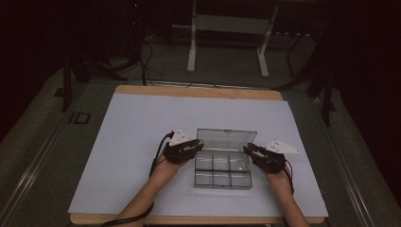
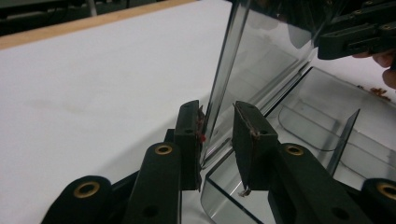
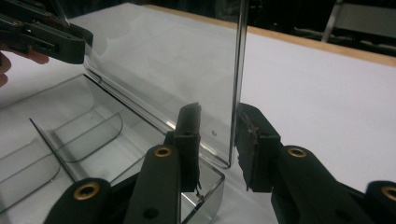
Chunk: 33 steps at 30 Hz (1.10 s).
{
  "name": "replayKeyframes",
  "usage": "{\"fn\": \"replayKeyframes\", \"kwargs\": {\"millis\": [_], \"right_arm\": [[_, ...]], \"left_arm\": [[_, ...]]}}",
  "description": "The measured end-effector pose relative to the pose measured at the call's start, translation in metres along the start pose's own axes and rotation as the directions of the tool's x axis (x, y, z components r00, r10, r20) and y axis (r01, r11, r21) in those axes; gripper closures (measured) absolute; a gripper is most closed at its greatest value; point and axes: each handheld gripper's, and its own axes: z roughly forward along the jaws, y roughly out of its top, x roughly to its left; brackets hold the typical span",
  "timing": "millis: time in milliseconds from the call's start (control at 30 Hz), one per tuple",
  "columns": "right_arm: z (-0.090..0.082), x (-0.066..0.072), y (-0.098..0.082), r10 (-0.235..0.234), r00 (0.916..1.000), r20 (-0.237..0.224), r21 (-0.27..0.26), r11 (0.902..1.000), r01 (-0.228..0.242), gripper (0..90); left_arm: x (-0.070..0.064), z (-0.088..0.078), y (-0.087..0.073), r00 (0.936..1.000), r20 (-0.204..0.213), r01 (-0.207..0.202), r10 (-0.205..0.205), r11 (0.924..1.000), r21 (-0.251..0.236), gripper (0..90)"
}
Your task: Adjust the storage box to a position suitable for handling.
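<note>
Clear plastic compartment box (image 1: 222, 170), light, stiff, slick: my left gripper (image 2: 217, 135) and right gripper (image 3: 218, 140) straddle its upright lid's (image 1: 226, 140) side edges, jaws narrow, neither visibly clamped.

The clear box's lid (image 2: 261, 51) is running off the top edge in the left gripper view, and likewise in the right gripper view. In the high view the person's forearms (image 1: 142, 201) are leaving the bottom edge (elbows cut off). The stand (image 1: 227, 28) at the top is fading into darkness.
</note>
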Motion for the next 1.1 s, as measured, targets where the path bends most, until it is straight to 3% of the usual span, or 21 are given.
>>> {"fn": "replayKeyframes", "kwargs": {"millis": [200,533,1100], "right_arm": [[0.002,-0.001,-0.001,0.022,0.9997,0.011,0.015,0.9996,-0.022,71.0],[0.007,-0.001,0.001,0.057,0.9980,0.026,0.033,0.9978,-0.058,69.2],[0.013,-0.001,0.003,0.099,0.9938,0.050,0.087,0.9908,-0.103,65.7]], "left_arm": [[0.001,0.005,-0.002,0.9995,-0.022,0.024,-0.024,0.9995,0.020,73.5],[0.004,0.009,-0.003,0.9969,-0.020,0.076,-0.075,0.9970,0.017,73.1],[0.005,0.015,-0.001,0.9932,-0.027,0.114,-0.113,0.9928,0.038,68.6]]}}
